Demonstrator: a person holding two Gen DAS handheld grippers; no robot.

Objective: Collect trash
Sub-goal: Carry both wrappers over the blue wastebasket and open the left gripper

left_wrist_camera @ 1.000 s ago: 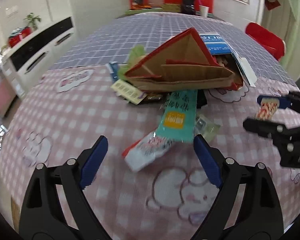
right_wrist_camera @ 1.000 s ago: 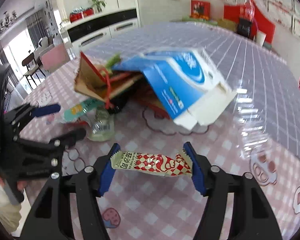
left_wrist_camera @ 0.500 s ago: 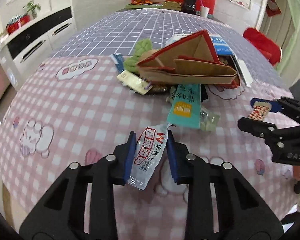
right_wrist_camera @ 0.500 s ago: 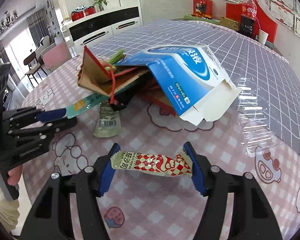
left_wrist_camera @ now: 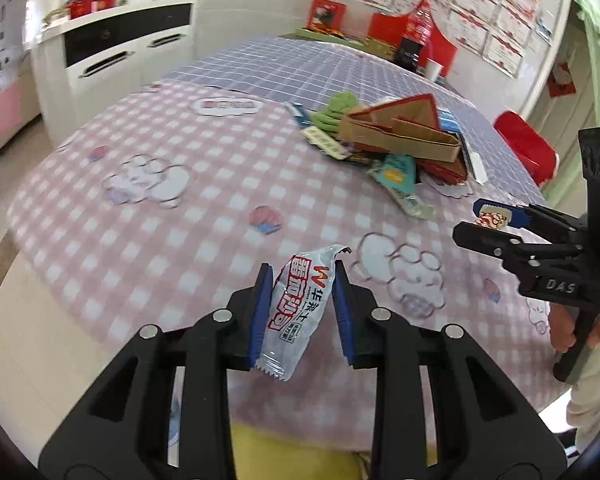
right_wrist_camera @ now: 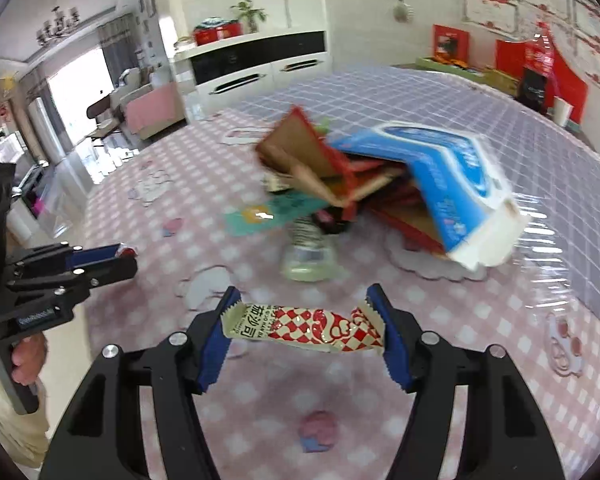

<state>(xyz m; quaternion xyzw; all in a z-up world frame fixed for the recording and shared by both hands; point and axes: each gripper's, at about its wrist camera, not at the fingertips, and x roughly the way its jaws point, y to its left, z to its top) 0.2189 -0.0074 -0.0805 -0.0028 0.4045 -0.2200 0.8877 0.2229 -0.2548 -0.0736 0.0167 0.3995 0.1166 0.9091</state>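
My left gripper (left_wrist_camera: 300, 280) is shut on a white snack wrapper (left_wrist_camera: 296, 312) with red print and holds it above the table's near edge. My right gripper (right_wrist_camera: 306, 306) is shut on a red-and-white checked candy wrapper (right_wrist_camera: 308, 326), held crosswise by its ends above the pink checked cloth. The trash pile lies further in: a brown and red cardboard piece (left_wrist_camera: 404, 132), a teal packet (left_wrist_camera: 396, 172), a blue and white carton (right_wrist_camera: 444, 184) and a clear wrapper (right_wrist_camera: 306, 256). The right gripper shows at the right of the left wrist view (left_wrist_camera: 484, 226); the left gripper shows at the left of the right wrist view (right_wrist_camera: 122, 258).
The round table has a pink checked cloth (left_wrist_camera: 140, 216) in front and a purple grid cloth (left_wrist_camera: 300, 64) behind. A cola bottle (left_wrist_camera: 414, 44) and red boxes stand at the far edge. A red chair (left_wrist_camera: 528, 148) is at right, a white cabinet (left_wrist_camera: 112, 52) at left.
My left gripper shut on the white wrapper, lifted it and drew back from the pile toward the table's near edge. My right gripper kept hold of the checked wrapper and also pulled back.
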